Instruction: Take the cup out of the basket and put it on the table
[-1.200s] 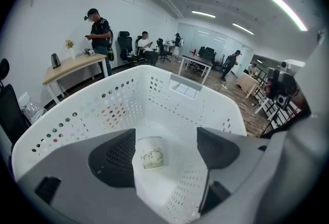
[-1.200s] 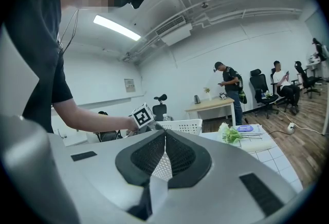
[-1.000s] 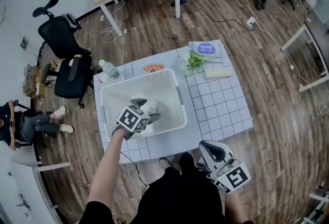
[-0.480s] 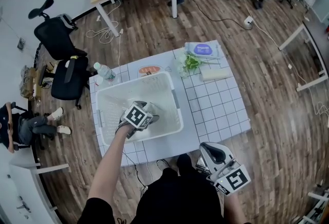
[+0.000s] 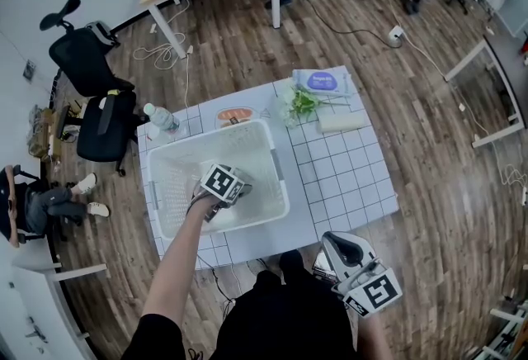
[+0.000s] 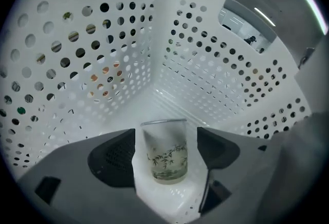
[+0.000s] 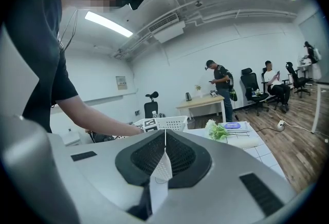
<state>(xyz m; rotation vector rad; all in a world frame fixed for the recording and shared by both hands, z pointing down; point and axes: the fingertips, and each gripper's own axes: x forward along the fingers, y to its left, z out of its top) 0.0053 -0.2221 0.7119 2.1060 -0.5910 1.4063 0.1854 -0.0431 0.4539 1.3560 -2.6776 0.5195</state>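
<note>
No readable text (too small).

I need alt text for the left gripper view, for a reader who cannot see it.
A frosted cup with a leaf print stands upright between the open jaws of the left gripper, inside a white perforated basket.

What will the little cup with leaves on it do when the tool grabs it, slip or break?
The cup looks like frosted glass, so probably stiff, a bit slippery and breakable if dropped. It stands upright on the basket floor, taller than wide, so a sideways bump might tip it.
</note>
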